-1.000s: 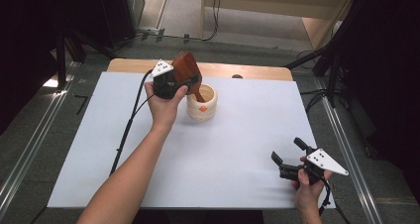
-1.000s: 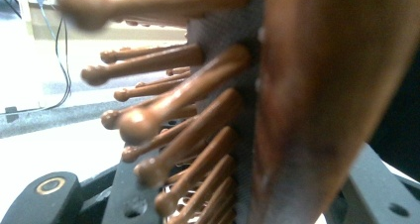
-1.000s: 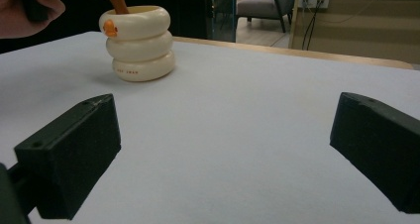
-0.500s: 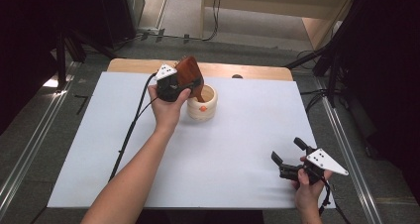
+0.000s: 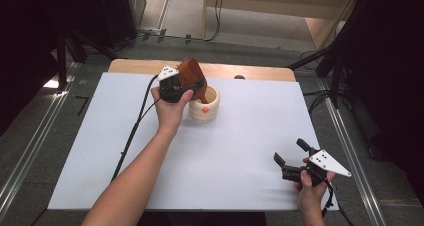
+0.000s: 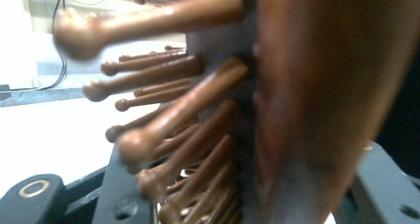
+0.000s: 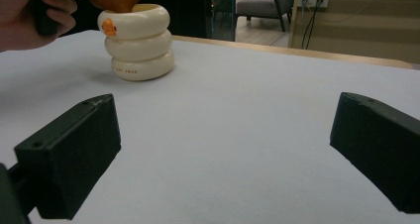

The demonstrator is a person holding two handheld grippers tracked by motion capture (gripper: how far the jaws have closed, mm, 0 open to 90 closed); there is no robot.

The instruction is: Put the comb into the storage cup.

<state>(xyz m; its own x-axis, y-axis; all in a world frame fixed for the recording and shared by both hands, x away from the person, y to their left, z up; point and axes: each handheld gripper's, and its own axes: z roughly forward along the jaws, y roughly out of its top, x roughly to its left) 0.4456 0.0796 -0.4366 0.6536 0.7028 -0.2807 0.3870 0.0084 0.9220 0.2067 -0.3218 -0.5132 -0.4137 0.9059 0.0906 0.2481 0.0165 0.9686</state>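
Hairbrush (image 5: 191, 75) over cup (image 5: 204, 106), table (image 5: 240, 151) open

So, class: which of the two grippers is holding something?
The left gripper, up by the cream ringed cup: its jaws clamp a brown wooden hairbrush. The right gripper, near the table's front edge, is open and empty.
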